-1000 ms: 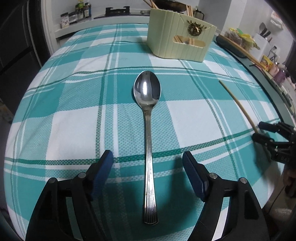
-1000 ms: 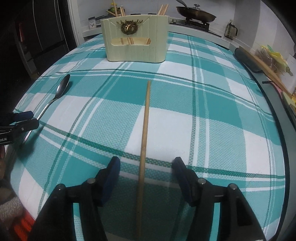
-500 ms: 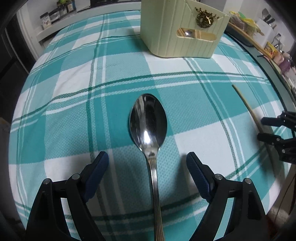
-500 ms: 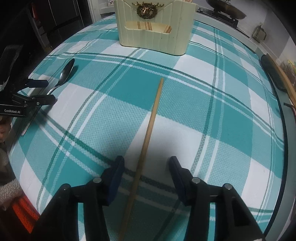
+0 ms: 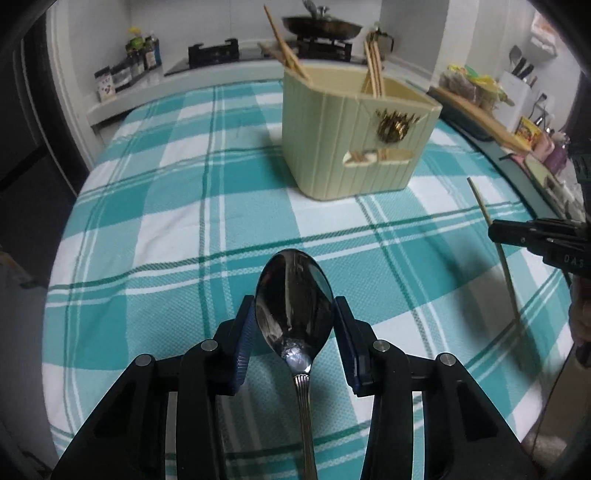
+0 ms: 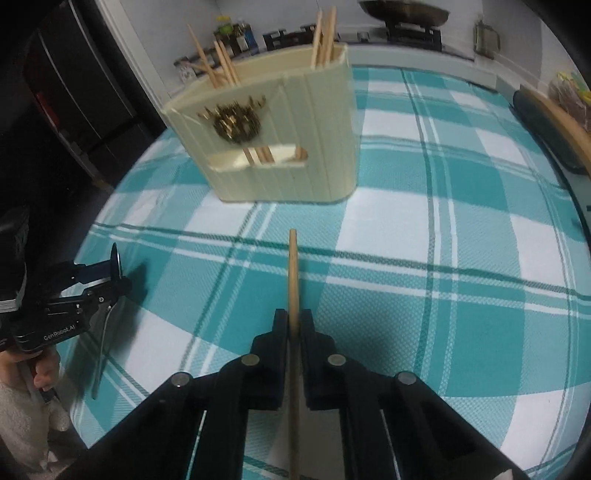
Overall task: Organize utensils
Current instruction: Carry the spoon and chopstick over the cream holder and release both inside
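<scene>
Left wrist view: the left tool (image 5: 294,325) has its blue pads (image 5: 245,332) at either side of the bowl of the spoon (image 5: 294,314) and its jaws are closing on it; contact appears made on both edges, and the handle runs back under the tool. The spoon seems raised off the checked cloth (image 5: 155,229), though the lift cannot be confirmed from this angle. The cream utensil holder (image 5: 351,144) stands ahead, well apart, with chopsticks already upright in it. At the right edge the right tool (image 5: 535,240) pinches a wooden chopstick (image 5: 480,201). Right wrist view: the right tool (image 6: 293,328) is pressed together on the chopstick (image 6: 293,266), which projects forward toward the holder (image 6: 280,147); the left tool (image 6: 92,284) shows at the left edge with the spoon bowl edge-on between its pads. Assessment: pickup is complete or nearly so for both items, with transport to the holder as the step in hand. The next move calls for carrying each item over the holder's open top, tipping it upright and releasing into a compartment. Surface: a counter covered in teal-and-white plaid. Room: a kitchen, with a stove and pan (image 5: 321,26) behind, bottles on a ledge (image 5: 140,55).
</scene>
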